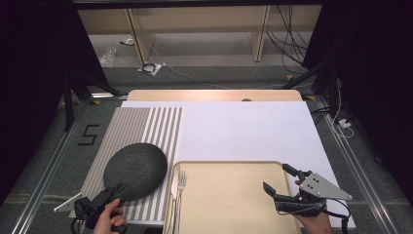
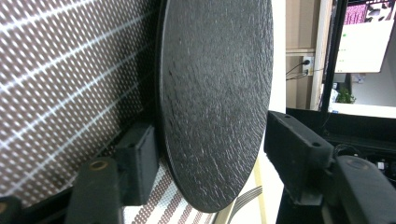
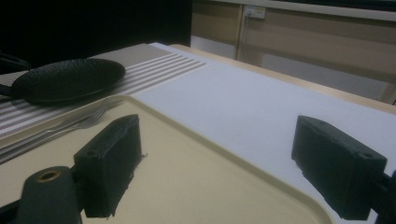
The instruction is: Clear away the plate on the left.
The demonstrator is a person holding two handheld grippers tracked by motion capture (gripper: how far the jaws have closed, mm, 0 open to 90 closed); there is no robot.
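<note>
A dark round plate (image 1: 135,170) (image 2: 215,102) (image 3: 70,79) lies on the striped placemat (image 1: 146,122) (image 2: 56,70) at the left. My left gripper (image 1: 114,191) (image 2: 210,158) reaches in at the plate's near rim. One jaw sits under the rim and the other stands a little off its top face, so the gripper is open around the rim. My right gripper (image 1: 275,176) (image 3: 215,158) hovers open over the right part of the beige tray (image 1: 224,163) (image 3: 187,186), nothing between its jaws.
Forks (image 1: 181,183) (image 3: 70,123) lie along the tray's left edge, close to the plate. A white sheet (image 1: 243,131) covers the table behind the tray. Dark curtains stand at both sides, and cables lie on the floor beyond the table.
</note>
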